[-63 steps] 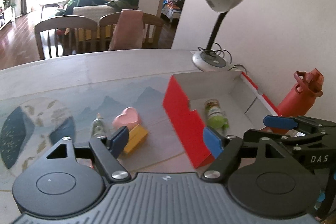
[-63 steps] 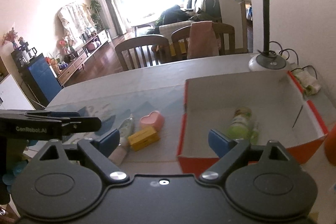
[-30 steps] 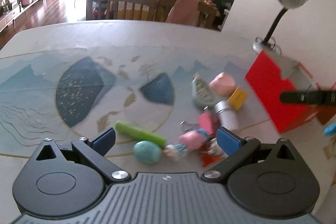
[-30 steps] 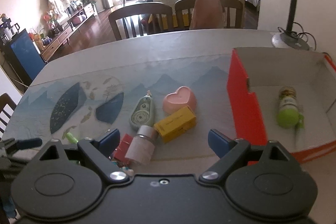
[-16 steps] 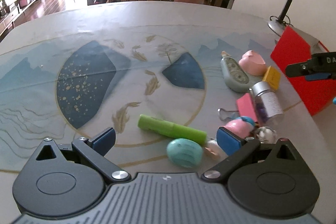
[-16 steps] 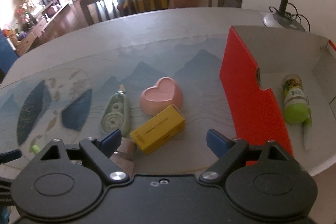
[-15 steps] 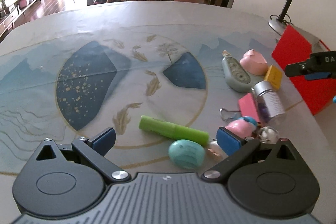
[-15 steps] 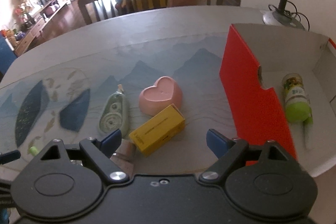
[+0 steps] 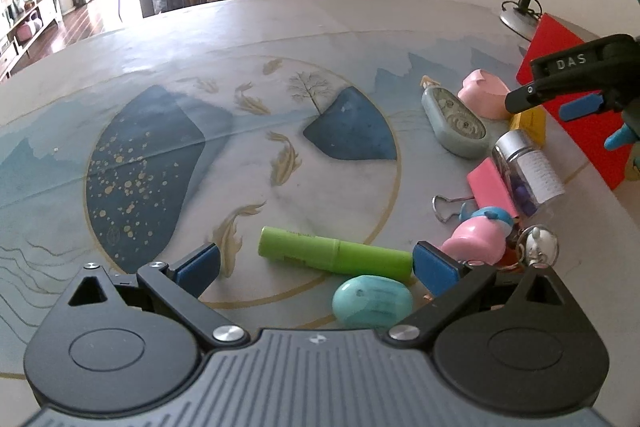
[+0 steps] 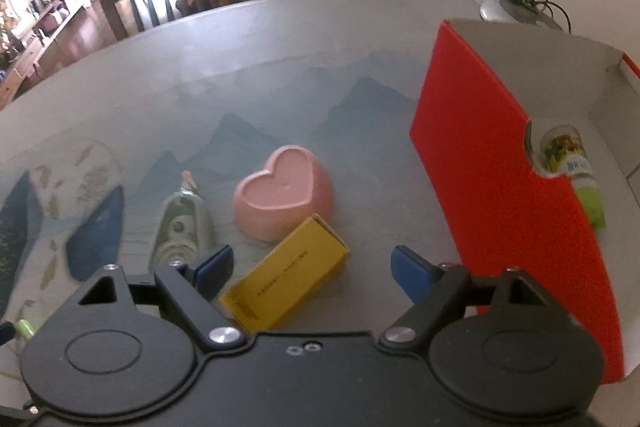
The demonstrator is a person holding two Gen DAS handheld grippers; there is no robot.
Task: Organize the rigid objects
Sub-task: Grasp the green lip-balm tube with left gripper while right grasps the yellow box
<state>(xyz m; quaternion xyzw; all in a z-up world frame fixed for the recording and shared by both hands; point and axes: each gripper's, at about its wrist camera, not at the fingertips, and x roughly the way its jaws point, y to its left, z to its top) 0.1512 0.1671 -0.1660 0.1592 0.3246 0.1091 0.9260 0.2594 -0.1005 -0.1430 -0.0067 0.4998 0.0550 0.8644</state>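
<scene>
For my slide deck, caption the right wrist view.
Open right tool poised over a yellow rectangular box, beside a pink heart-shaped dish and red cardboard box.

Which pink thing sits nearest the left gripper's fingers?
The pink toy figure, right beside the left gripper's right finger; the pink heart dish and flat pink block lie farther off.

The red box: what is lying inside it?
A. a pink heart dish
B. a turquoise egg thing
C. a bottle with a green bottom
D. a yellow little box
C: in the right wrist view a bottle with a green bottom lies inside the red box, while the pink heart dish and the yellow little box sit outside it on the table, and the turquoise egg thing lies by the left gripper.
</scene>
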